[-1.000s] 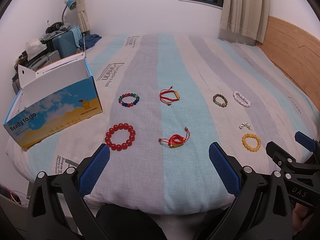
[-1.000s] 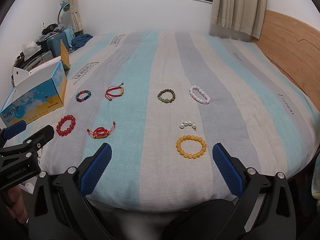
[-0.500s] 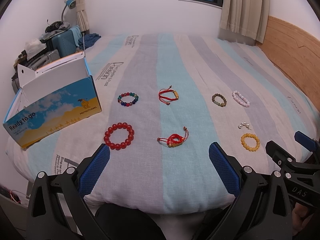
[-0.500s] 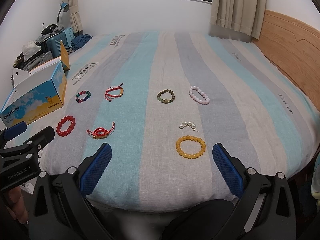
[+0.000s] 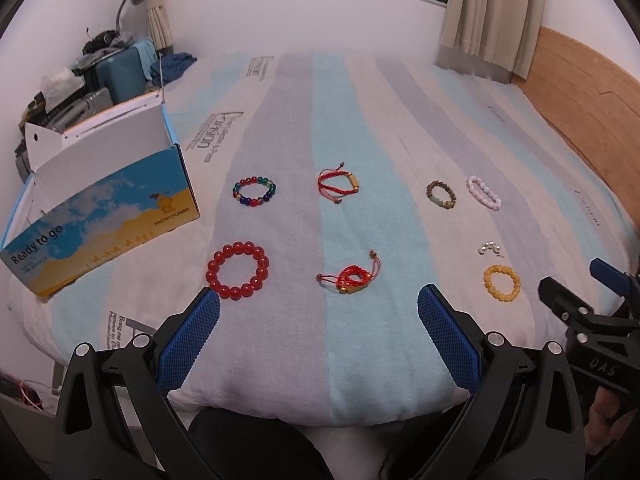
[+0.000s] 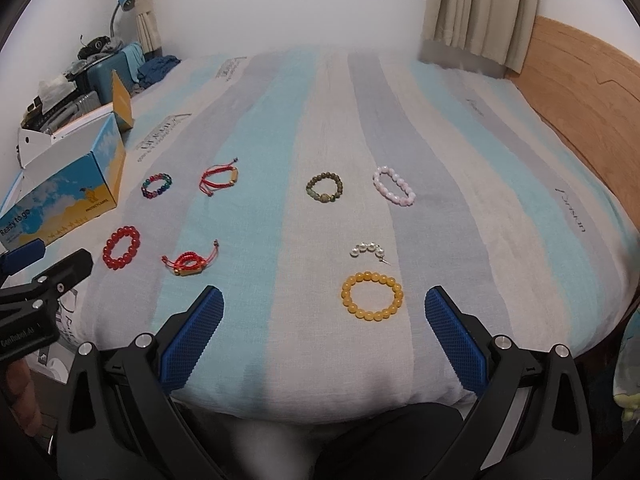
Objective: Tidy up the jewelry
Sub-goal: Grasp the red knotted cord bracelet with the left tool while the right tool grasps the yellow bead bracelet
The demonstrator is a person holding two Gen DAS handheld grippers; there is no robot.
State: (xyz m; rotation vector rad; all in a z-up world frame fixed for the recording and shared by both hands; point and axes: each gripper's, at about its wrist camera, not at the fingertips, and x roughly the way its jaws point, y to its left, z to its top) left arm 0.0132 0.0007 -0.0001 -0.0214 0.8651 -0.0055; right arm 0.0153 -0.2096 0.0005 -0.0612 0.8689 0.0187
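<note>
Both claws are held wide open, nothing gripped. Yellow bracelet (image 6: 372,297) lies flat just ahead of right claw (image 6: 324,308), nearer it than left claw (image 5: 319,314).

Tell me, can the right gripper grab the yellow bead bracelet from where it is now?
Probably yes. The yellow bead bracelet lies flat on the bed just ahead of the open right gripper, with nothing between them. The pearl piece sits behind it, out of the way.
</note>
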